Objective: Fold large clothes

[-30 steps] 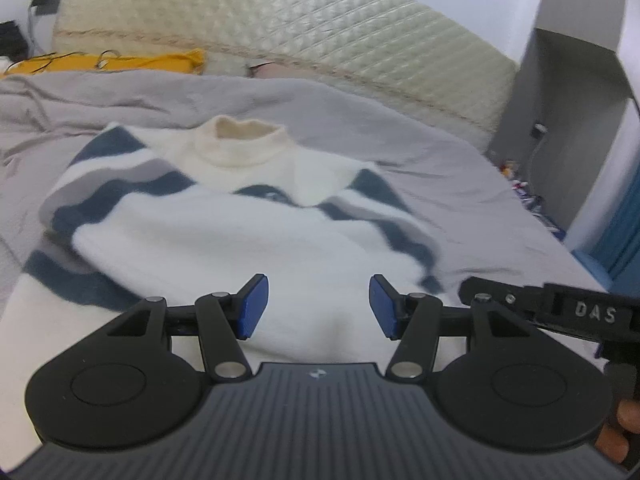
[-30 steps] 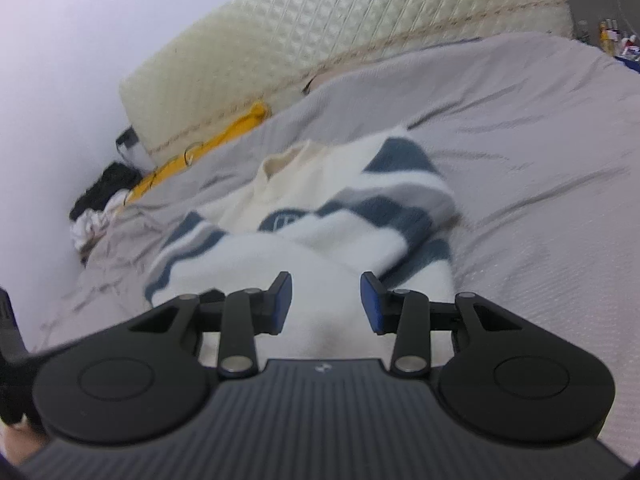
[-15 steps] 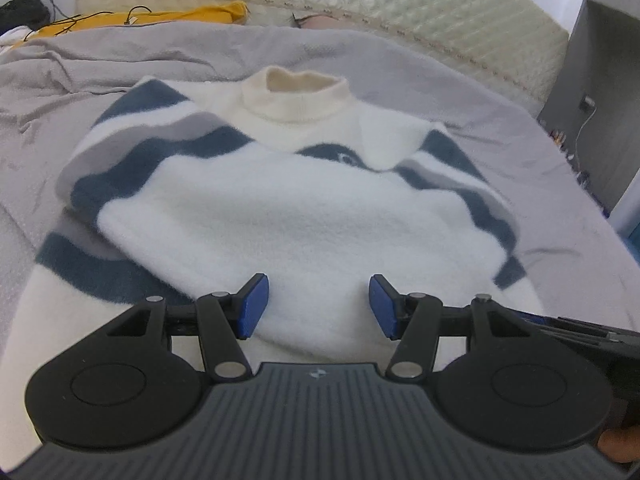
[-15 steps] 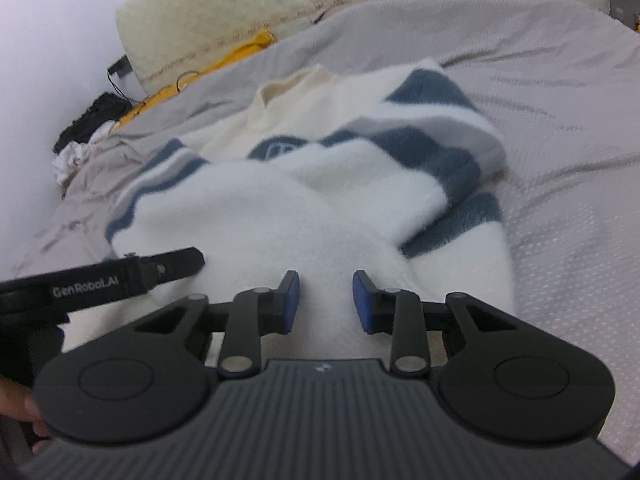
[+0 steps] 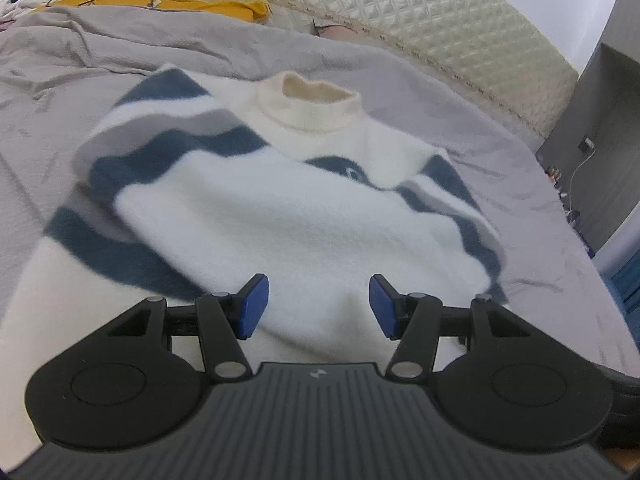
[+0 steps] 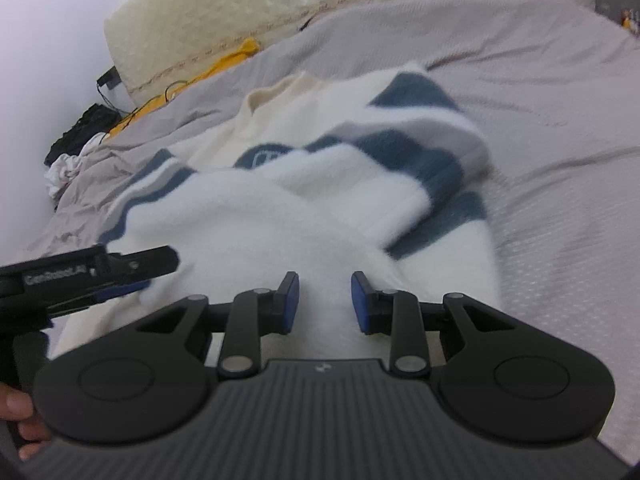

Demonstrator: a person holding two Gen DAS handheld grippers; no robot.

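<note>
A fluffy white sweater (image 5: 304, 216) with navy and grey stripes lies on the bed, its cream collar (image 5: 312, 104) at the far end and both striped sleeves folded in over the body. My left gripper (image 5: 319, 306) is open over the sweater's near white part, with nothing pinched between its blue pads. In the right wrist view the sweater (image 6: 280, 216) fills the middle. My right gripper (image 6: 325, 302) hovers over the near hem, its jaws narrow but apart, no fabric gripped. The left gripper (image 6: 156, 276) reaches in from the left edge there.
A wrinkled grey sheet (image 5: 520, 184) covers the bed around the sweater. A quilted cream headboard (image 5: 440, 32) stands at the back, with a yellow cloth (image 5: 180, 2) and cables before it. Dark clothes (image 6: 80, 132) are piled at the far left. A grey cabinet (image 5: 600, 140) stands on the right.
Both grippers have come down and closer over the sweater's near edge. The right gripper's jaws have narrowed. The left gripper has come into the right wrist view.
</note>
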